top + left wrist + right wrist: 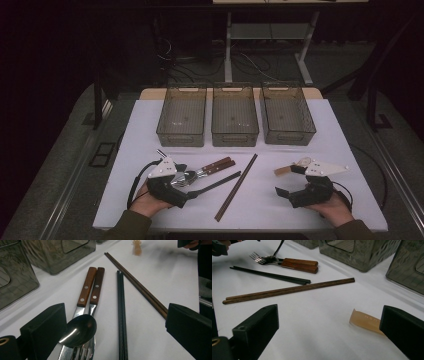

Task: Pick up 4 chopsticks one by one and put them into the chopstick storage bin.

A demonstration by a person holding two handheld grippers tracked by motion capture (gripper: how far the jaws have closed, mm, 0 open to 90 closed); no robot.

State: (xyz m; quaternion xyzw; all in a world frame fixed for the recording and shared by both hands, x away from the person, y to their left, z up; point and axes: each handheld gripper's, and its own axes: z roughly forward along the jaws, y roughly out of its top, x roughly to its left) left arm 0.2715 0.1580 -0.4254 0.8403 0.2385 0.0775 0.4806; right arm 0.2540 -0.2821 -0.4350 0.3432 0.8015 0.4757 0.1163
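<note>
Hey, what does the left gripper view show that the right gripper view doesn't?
Left gripper view alone: the spoon bowl lying over the fork, seen close between open tongs. Right gripper view alone: the amber plastic piece's stamped flat end up close, and the fork tines. Both share the wooden handles, black chopsticks, brown chopsticks and grey bins.
</note>
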